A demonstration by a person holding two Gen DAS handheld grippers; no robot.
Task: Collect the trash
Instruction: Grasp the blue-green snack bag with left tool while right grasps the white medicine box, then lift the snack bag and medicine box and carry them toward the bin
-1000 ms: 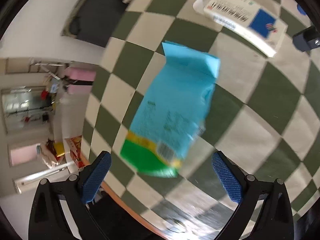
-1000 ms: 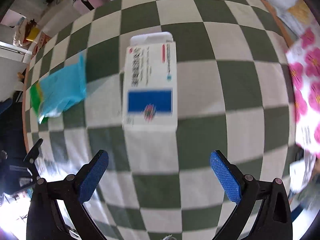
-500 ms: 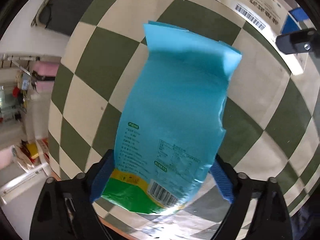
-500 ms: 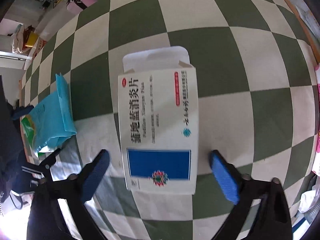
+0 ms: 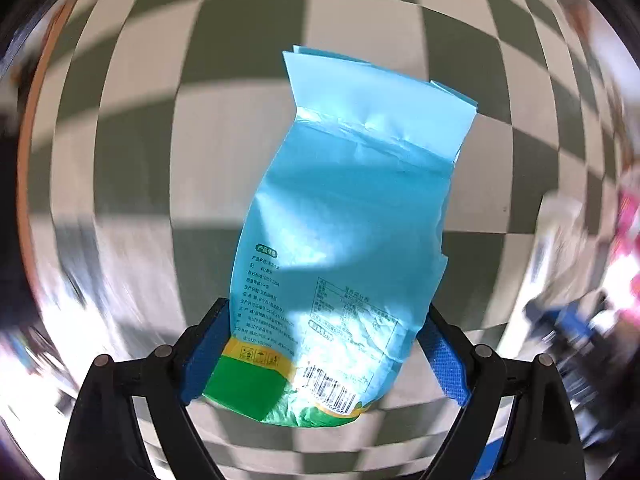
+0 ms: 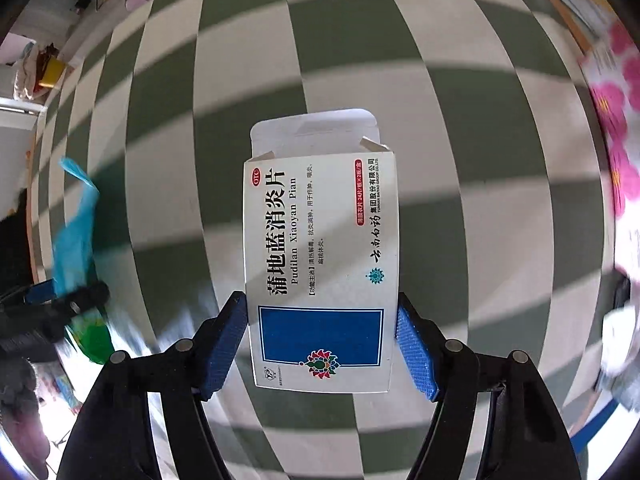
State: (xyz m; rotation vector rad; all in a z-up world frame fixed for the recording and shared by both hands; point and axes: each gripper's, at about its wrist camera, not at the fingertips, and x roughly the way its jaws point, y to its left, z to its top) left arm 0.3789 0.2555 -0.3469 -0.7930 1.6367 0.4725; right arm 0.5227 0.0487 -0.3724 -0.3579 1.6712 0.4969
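Left tool clamps blue bag; right tool clamps medicine box.

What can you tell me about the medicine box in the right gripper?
The medicine box is a flat white carton with black Chinese print, "Pudilan Xiaoyan Pian", a red OTC mark, a solid blue panel and a small flower logo near its lower end. Its far end flap stands open. The right gripper clamps its lower end, one blue pad on each side edge, above the blurred checkered cloth.

Green-and-white checkered floor — sunlit patches
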